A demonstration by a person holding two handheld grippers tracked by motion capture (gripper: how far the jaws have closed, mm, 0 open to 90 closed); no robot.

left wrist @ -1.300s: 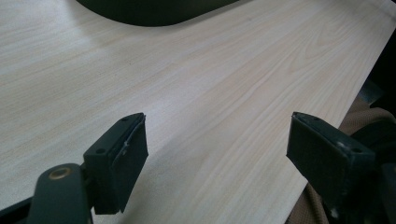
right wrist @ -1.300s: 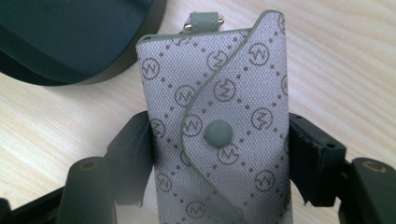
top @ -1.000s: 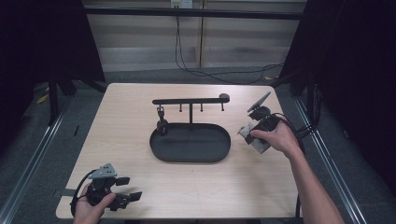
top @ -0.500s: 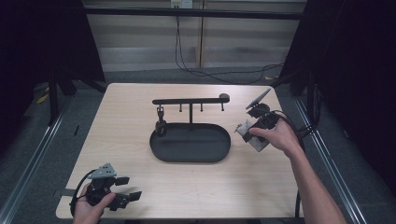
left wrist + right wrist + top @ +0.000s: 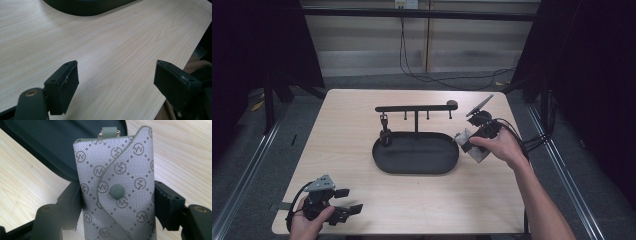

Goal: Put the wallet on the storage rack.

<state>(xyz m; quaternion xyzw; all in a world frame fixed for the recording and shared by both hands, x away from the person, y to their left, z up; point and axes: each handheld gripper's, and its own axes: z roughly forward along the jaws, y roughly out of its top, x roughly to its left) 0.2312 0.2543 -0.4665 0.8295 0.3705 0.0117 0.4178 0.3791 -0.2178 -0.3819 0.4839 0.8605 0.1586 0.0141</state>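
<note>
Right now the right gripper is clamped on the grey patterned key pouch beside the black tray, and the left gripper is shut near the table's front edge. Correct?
Not quite. The left gripper is open: the left gripper view shows its jaws wide apart with bare table between them. The rest holds: the right gripper is clamped on the grey patterned key pouch beside the black tray.

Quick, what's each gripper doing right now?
Left gripper: open, holding nothing.
Right gripper: shut on the grey patterned pouch.
</note>
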